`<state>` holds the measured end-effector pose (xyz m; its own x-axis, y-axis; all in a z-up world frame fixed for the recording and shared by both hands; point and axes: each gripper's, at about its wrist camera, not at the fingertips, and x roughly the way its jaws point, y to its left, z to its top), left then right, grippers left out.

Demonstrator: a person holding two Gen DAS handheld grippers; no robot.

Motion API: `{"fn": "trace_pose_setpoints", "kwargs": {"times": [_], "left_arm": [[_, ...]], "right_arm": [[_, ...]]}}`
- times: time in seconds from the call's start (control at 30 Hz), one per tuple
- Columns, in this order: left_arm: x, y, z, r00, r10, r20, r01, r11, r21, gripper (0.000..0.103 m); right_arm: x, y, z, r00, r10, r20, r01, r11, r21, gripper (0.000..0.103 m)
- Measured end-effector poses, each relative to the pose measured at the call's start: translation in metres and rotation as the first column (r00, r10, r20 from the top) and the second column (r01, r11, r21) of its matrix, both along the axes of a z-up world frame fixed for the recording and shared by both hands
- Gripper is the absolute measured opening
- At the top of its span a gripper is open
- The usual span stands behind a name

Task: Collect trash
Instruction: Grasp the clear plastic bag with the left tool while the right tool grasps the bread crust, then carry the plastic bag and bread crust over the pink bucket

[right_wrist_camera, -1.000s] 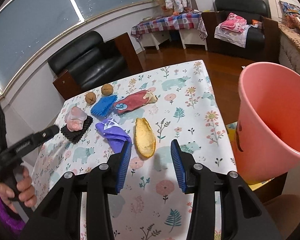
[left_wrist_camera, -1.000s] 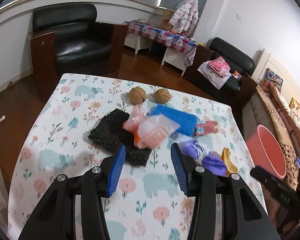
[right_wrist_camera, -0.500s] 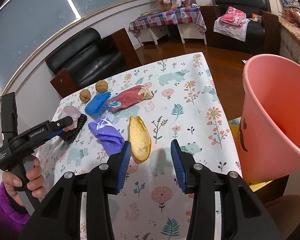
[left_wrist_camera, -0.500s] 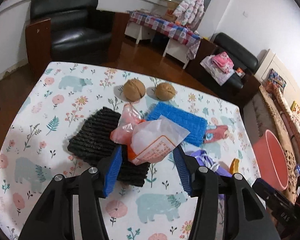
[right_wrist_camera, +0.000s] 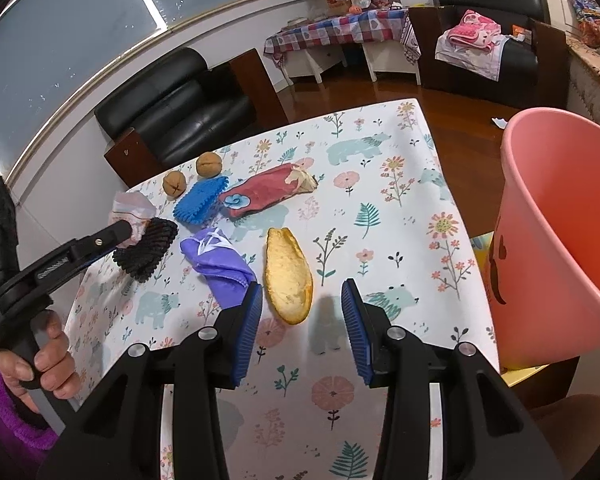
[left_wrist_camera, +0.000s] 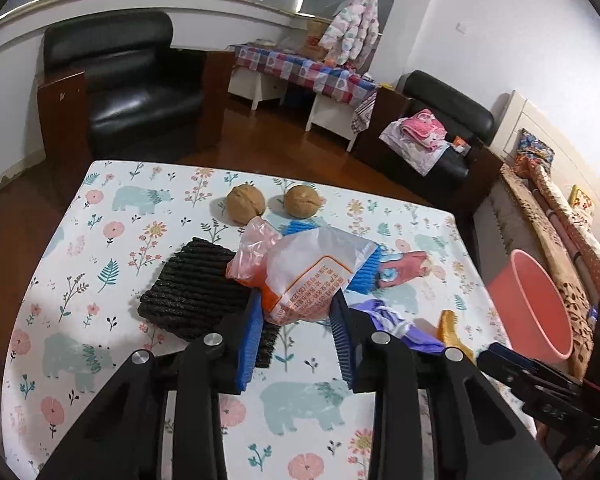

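Left gripper (left_wrist_camera: 296,320) fingers closing around crumpled plastic wrapper (left_wrist_camera: 300,276), pads at its sides, on the black mat (left_wrist_camera: 196,292). Right gripper (right_wrist_camera: 300,312) parted, empty, hovering near peel (right_wrist_camera: 288,276); pink bucket (right_wrist_camera: 572,240) alongside, probably for drop-off.

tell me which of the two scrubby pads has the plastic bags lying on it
The black scrubbing pad: the plastic bags lie partly across its right edge. The blue scrubbing pad lies behind them, nearer the two walnuts.
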<state>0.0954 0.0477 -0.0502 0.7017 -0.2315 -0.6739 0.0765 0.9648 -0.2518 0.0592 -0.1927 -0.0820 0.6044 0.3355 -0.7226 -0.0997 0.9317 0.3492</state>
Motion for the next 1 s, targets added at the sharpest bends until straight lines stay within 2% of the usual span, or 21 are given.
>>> {"fn": "trace_pose_setpoints", "kwargs": {"times": [0.3, 0.43, 0.5, 0.53, 0.73, 0.77, 1.0], "left_arm": [[-0.012, -0.001, 0.006, 1.000, -0.014, 0.010, 0.014, 1.000, -0.015, 0.032], [-0.016, -0.003, 0.006, 1.000, -0.020, 0.006, 0.020, 1.000, -0.016, 0.032], [-0.018, -0.004, 0.007, 1.000, -0.024, 0.006, 0.024, 1.000, -0.014, 0.032], [-0.019, -0.006, 0.007, 1.000, -0.027, 0.006, 0.027, 1.000, -0.013, 0.032], [-0.025, -0.011, 0.013, 0.999, -0.040, 0.013, 0.040, 0.999, -0.010, 0.032], [-0.025, -0.012, 0.014, 0.999, -0.041, 0.013, 0.042, 0.999, -0.012, 0.032], [-0.031, -0.025, 0.024, 0.997, -0.066, 0.030, 0.066, 0.998, 0.001, 0.032]], "right_arm": [[0.012, 0.014, -0.011, 0.997, 0.034, -0.074, -0.036, 0.999, -0.032, 0.042], [0.017, 0.018, -0.011, 0.997, 0.021, -0.071, -0.025, 0.998, -0.054, 0.042], [0.018, 0.020, -0.012, 0.997, 0.019, -0.072, -0.024, 0.997, -0.073, 0.032], [0.018, 0.020, -0.012, 0.997, 0.020, -0.075, -0.026, 0.997, -0.072, 0.024], [0.011, 0.014, -0.007, 0.999, 0.019, -0.048, -0.023, 0.997, -0.073, 0.016], [0.009, 0.012, -0.005, 0.999, 0.016, -0.042, -0.019, 0.997, -0.073, 0.008], [-0.003, -0.006, 0.005, 1.000, -0.011, -0.008, 0.010, 0.999, -0.031, 0.008]]}}
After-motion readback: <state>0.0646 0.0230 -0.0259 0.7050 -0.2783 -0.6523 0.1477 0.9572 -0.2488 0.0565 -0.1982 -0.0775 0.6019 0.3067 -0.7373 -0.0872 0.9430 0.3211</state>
